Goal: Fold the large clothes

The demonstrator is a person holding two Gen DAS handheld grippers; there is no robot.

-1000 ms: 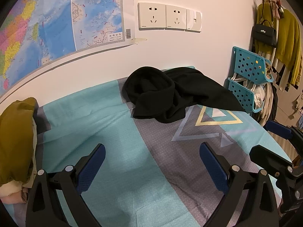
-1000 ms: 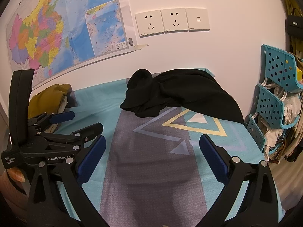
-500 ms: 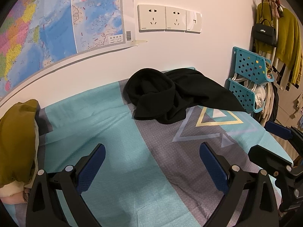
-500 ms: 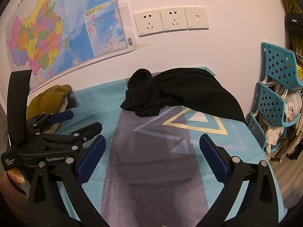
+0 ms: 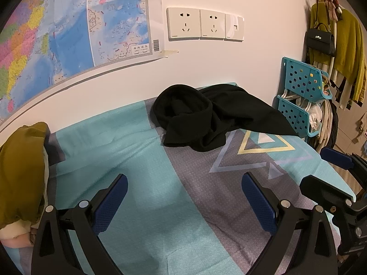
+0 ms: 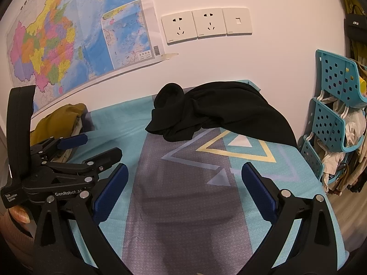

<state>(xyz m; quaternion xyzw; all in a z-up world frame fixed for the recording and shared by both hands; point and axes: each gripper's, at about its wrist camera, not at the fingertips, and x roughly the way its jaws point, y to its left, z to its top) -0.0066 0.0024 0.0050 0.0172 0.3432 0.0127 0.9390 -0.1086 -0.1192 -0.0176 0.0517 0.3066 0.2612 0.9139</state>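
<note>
Far back on the bed (image 5: 137,160), up by the wall, lies the black garment (image 5: 206,119). It's in a crumpled heap, w/ a thick round lump at its left end and a flatter part that spreads out to the right, toward the bed's right edge. So its long way runs left to right, across both tools, not toward them.

Both tools sit at the near end of the bed, well apart from the cloth. The left tool (image 5: 184,197) has its blue pads spread wide, nothing btwn them. The right tool (image 6: 184,185) is the same: wide, holding nothing. The heap is straight ahead of each one, a bit more to the right for the left tool. I think the left tool suits the lump end and the right tool the flat end, bc those ends lie on their sides. Neither looks clearly nearer. Folding has not begun, I'd say; the cloth must be grabbed and laid flat first.

Left view shows the hanging clothes (image 5: 344,52) and a black bag (image 5: 320,39) far right, plus part of the right tool. Right view shows the left tool's whole body from the side and more of the wall map (image 6: 68,34). Both show the teal basket rack (image 6: 332,105) and a mustard pile (image 5: 20,171) at left.
</note>
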